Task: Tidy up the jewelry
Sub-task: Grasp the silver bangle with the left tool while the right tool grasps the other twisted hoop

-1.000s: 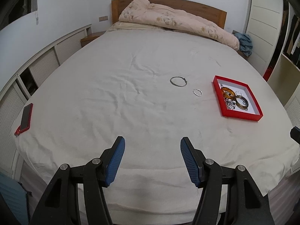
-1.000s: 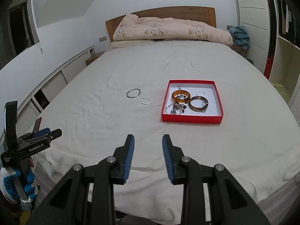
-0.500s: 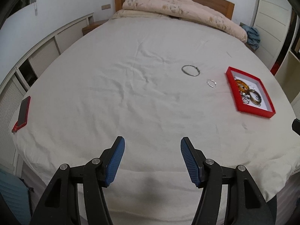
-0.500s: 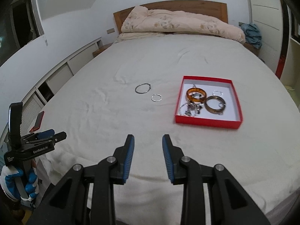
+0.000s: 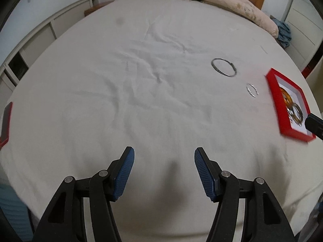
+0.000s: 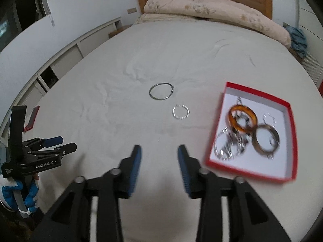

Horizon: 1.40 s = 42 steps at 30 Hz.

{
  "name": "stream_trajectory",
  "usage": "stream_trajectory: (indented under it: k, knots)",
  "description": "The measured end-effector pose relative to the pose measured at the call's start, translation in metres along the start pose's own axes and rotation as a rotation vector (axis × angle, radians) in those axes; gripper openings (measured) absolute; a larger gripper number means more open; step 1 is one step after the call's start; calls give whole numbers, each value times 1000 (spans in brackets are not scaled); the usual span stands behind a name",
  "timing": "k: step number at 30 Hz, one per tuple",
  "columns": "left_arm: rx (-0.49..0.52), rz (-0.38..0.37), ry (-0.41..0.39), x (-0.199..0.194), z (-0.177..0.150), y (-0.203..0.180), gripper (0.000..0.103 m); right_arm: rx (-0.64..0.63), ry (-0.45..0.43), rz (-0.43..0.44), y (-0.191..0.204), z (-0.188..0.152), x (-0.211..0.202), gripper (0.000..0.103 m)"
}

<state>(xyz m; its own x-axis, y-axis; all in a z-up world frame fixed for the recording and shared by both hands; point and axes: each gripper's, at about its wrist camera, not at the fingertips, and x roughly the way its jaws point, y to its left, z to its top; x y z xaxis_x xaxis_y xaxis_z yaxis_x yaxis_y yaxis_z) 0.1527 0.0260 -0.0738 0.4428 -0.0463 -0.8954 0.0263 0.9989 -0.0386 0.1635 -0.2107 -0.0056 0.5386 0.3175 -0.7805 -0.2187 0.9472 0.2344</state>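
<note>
A thin silver bangle (image 6: 161,91) and a smaller twisted silver ring (image 6: 181,111) lie loose on the white bed sheet. They also show in the left wrist view, the bangle (image 5: 223,67) and the ring (image 5: 252,90). A red tray (image 6: 250,169) to their right holds an amber bangle (image 6: 242,121), a brown bangle (image 6: 266,139) and silver chains; it shows at the right edge of the left wrist view (image 5: 274,92). My right gripper (image 6: 159,151) is open and empty, short of the small ring. My left gripper (image 5: 164,155) is open and empty over the near sheet.
A red-cased phone (image 5: 5,121) lies at the bed's left edge. A rumpled beige duvet (image 6: 212,8) lies against the wooden headboard. White low cabinets (image 6: 66,60) run along the left wall. My left gripper and gloved hand (image 6: 30,157) show at left in the right wrist view.
Both grippers have moved forward over the bed towards the jewelry. The right gripper's jaws have opened wider. The left jaws stay wide open.
</note>
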Motion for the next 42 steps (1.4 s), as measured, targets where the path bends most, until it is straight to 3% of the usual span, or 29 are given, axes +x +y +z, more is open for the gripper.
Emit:
stream_trajectory:
  k: [10,21,35,39,42]
  knots:
    - [19,-34,42,59,62,-17,61,-59,127,0,-22,50,93,43]
    - [17,-145,19,98,136,-57,61,-121,228,-5,-29,68,148,43]
    - [144,-111,58,137,156,-93,60,-150,269,8,-31,66,177,43]
    - [183,-90,61,140,157,-97,60,-135,263,16,-35,63,172,37]
    - [204,-79,50,143,160,-101,54,-112,249,18,-35,57,169,37]
